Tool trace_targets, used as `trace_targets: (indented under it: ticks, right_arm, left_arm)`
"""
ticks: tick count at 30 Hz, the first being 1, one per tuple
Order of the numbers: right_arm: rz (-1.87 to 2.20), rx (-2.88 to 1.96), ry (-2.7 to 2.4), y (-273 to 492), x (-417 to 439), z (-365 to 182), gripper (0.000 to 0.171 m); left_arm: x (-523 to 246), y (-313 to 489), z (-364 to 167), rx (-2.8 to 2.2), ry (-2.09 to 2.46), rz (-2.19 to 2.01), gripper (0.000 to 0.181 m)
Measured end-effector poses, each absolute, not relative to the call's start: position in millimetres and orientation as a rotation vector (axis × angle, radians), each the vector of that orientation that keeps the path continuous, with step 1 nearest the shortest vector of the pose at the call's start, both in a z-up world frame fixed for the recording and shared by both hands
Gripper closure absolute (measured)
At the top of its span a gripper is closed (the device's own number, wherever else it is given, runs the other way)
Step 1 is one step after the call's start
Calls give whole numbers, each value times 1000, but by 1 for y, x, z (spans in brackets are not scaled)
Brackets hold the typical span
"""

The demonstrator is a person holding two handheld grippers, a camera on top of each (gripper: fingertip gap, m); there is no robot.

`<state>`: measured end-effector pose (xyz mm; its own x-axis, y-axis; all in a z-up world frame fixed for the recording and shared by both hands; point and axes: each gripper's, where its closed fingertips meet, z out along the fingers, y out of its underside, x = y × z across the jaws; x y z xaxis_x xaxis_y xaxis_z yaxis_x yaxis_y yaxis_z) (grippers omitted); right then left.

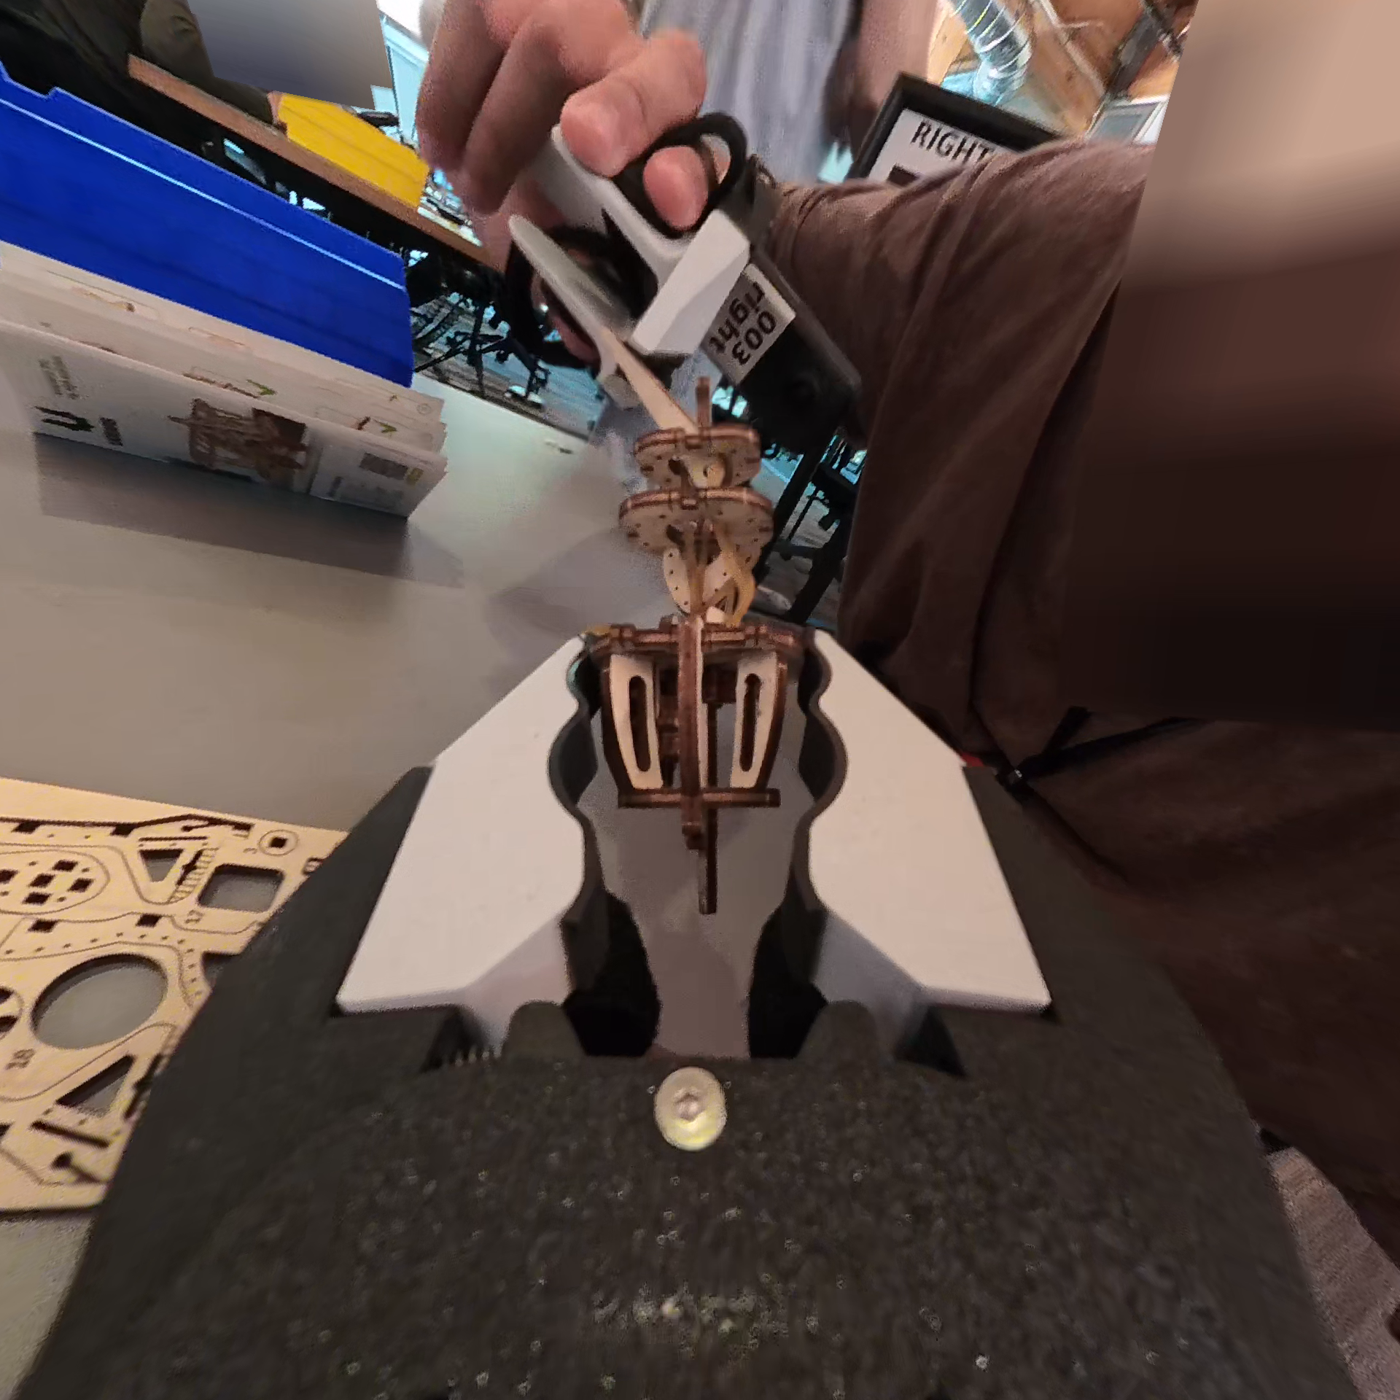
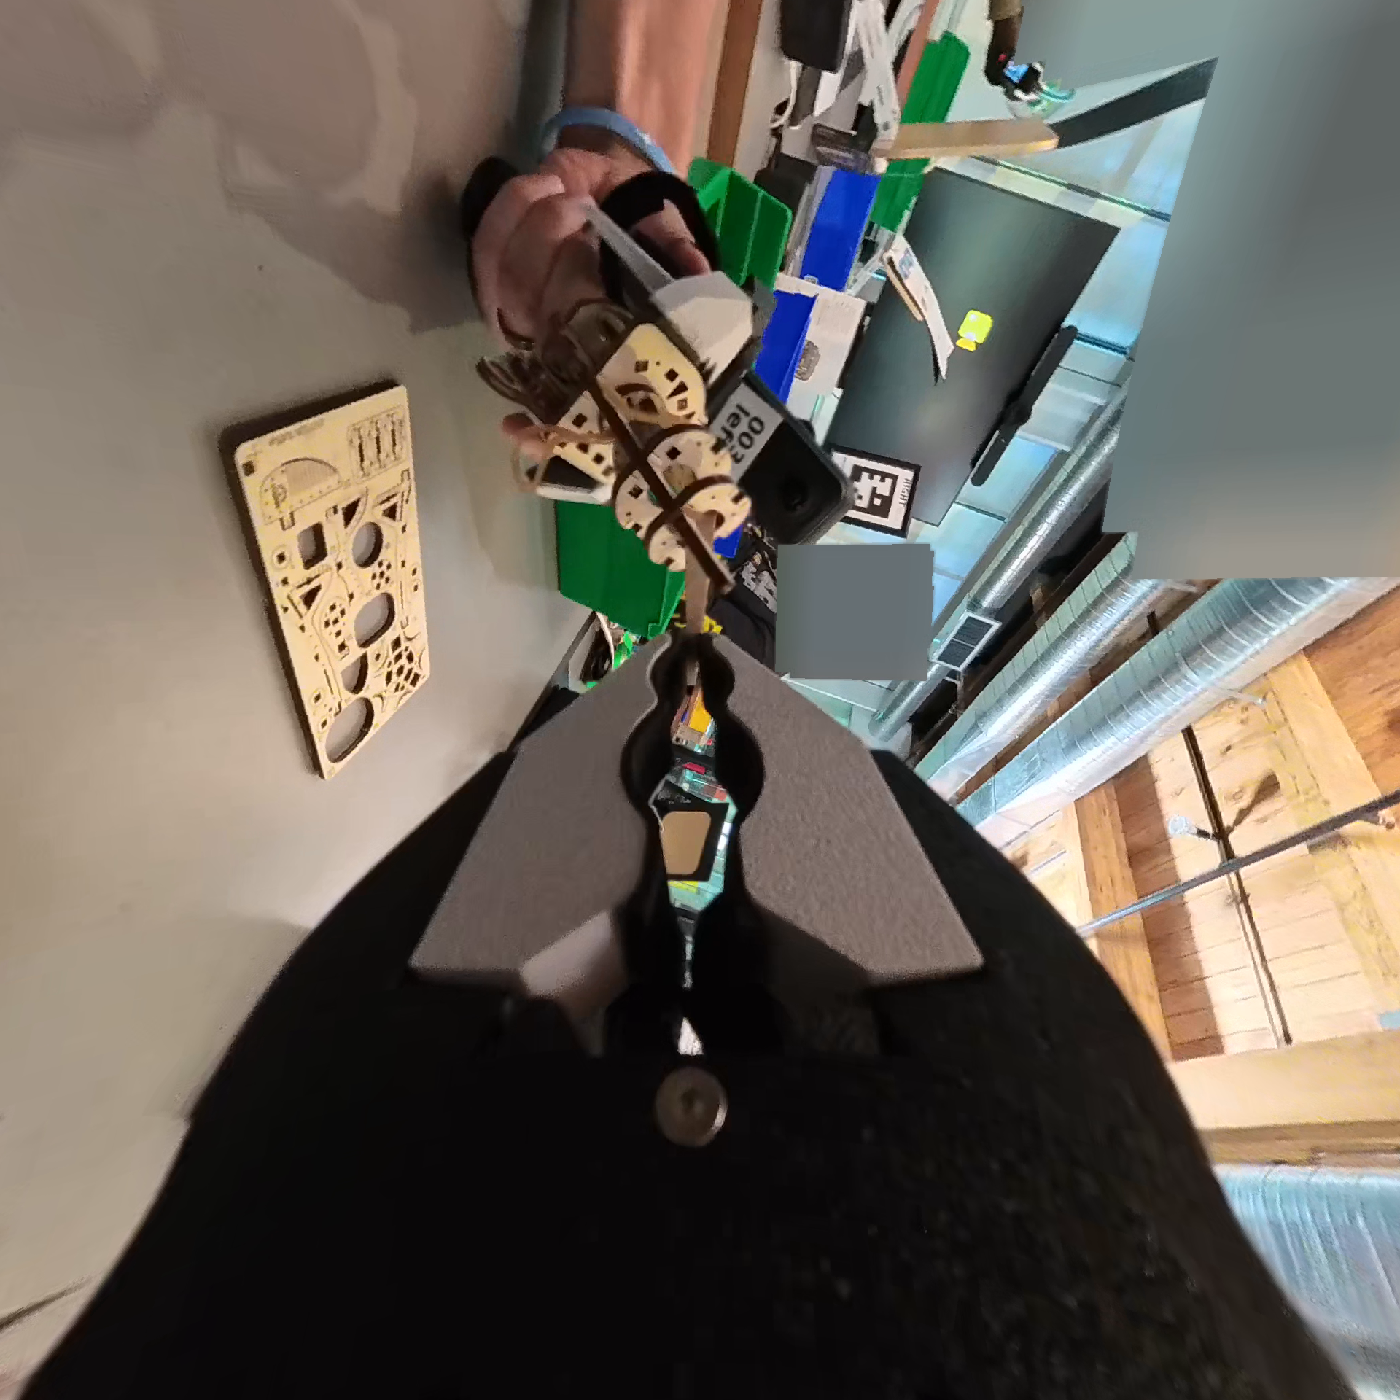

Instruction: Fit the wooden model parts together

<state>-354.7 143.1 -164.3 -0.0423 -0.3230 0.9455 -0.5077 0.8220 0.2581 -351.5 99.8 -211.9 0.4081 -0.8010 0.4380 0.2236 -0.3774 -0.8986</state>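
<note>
The model (image 1: pixel 693 712) is up in the air over the bench (image 1: pixel 227 667), not resting on it. The left gripper (image 1: pixel 693 651) has its fingers (image 1: pixel 485 856) closed partway on the model's wide bottom part, one finger on each side, w/ dark wood rails pressed between them. The right gripper (image 2: pixel 693 644) comes at it from above. Its fingers (image 2: pixel 560 833) are nearly closed, pinching the end of a thin stick (image 2: pixel 693 598) that runs down thru the two round discs (image 1: pixel 697 485) at the top of the model.

The model looks very light, made of thin flat wood bits. It's stiff but prob. easy to snap, esp. the stick and the little curly bits under the discs. Best place to hold is where the left fingers are now, on the thick bottom frame, not the discs. Squeeze soft. The stick should go straight along its own line; a sideways push could crack it.

A wood sheet (image 2: pixel 333 576) w/ cut-out holes lies flat on the bench, well apart from the model. A booklet (image 1: pixel 227 424) lies farther back, by blue bins (image 1: pixel 189 235).
</note>
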Motion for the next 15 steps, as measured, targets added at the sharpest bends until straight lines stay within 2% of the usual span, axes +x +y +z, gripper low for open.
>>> trace_targets:
  ticks: [15]
  right_arm:
    - [280,505,-1587,139,-359,-155,170]
  left_arm:
    - [-357,95,-196,-1509,490,-1276,132]
